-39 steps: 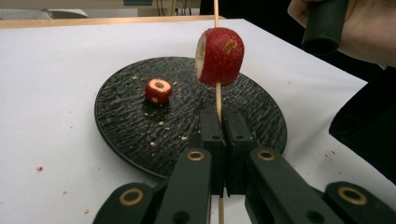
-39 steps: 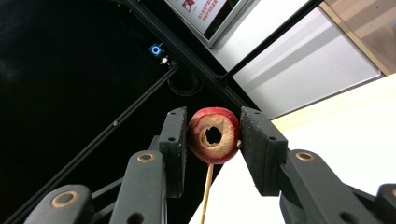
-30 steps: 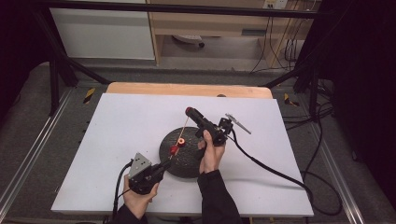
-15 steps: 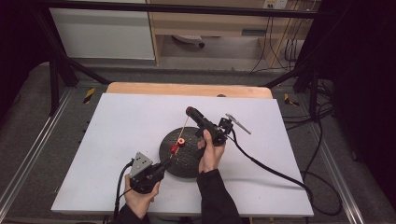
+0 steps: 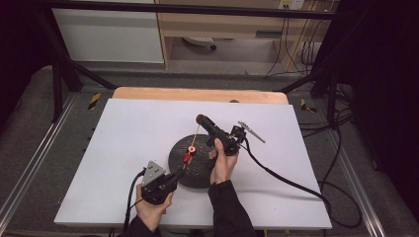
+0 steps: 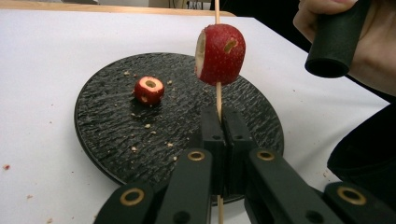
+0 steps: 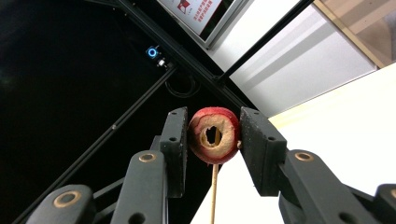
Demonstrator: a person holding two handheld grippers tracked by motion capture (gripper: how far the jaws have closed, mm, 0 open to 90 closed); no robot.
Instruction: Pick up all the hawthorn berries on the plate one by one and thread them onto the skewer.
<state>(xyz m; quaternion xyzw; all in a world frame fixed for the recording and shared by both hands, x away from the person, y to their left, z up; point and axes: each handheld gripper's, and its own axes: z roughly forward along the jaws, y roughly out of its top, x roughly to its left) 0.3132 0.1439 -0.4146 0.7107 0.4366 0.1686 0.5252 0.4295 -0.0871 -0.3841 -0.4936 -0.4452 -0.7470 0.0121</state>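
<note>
Skewer (image 6: pixel 217 100) stands upright over the black plate (image 5: pixel 202 175) at desk (image 5: pixel 123 128) centre, pinched low down by your left gripper (image 6: pixel 218 122), fingers clenched on the stick. One red fruit piece (image 6: pixel 220 54) sits threaded partway up it. In the right gripper view, your right gripper (image 7: pixel 212 140) has its fingers clamped on another cored red fruit (image 7: pixel 214 135) at the stick's upper end, flanks touching both pads. In the high view that gripper sits at about 1 o'clock from the plate, the left one at 7 o'clock. A third small fruit piece (image 6: pixel 149 89) lies on the plate, roughly 10 o'clock from the skewer, with crumbs (image 6: pixel 140 135) scattered near it.
</note>
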